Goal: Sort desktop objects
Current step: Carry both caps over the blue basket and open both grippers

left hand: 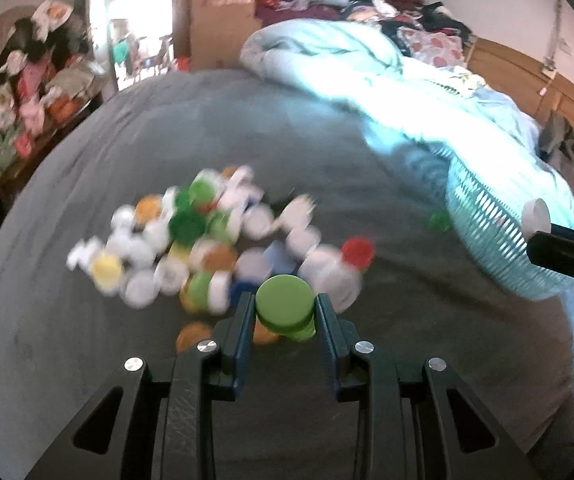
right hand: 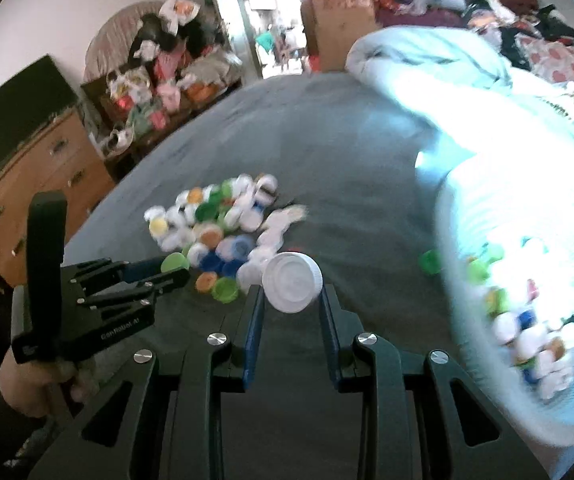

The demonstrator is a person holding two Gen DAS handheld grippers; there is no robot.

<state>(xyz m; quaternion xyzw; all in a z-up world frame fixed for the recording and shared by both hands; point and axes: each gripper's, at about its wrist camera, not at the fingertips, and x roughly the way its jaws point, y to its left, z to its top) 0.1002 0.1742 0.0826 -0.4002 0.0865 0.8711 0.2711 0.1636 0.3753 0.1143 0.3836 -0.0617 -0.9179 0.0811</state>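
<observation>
Jaws on both sides are clamped on bottle caps: left gripper (left hand: 285, 312) pinches a light green cap (left hand: 285, 309) between its blue-padded fingers (left hand: 243, 330), right gripper (right hand: 291, 298) pinches a white ribbed cap (right hand: 292, 282) the same way. Left gripper's cap sits right at the near edge of the cap pile (left hand: 191, 240); the red cap (left hand: 358, 253) and a few white ones lie just past the fingertips. Pile is a loose mix of white, green, yellow, orange and blue caps, badly motion-blurred, so individual count or touching pairs can't be told. One stray green cap (right hand: 431, 262) lies apart from the pile, just beside the wall of the teal basket (right hand: 467, 216). Basket sits to the right of the pile with open grey blanket (left hand: 207, 128) between them; it already holds a heap of mixed caps, blurred. In the left wrist view the right gripper shows at the frame's right edge against the basket's slatted rim. Grey blanket runs bare to the left and beyond the pile up to its far edge. Right and far side is bounded by a bunched light blue duvet (left hand: 327, 52). Farther: wooden dresser (right hand: 35, 184) at left, a cluttered table (right hand: 159, 92) of bags, an open doorway (right hand: 271, 16), clothes piled at the far right.
</observation>
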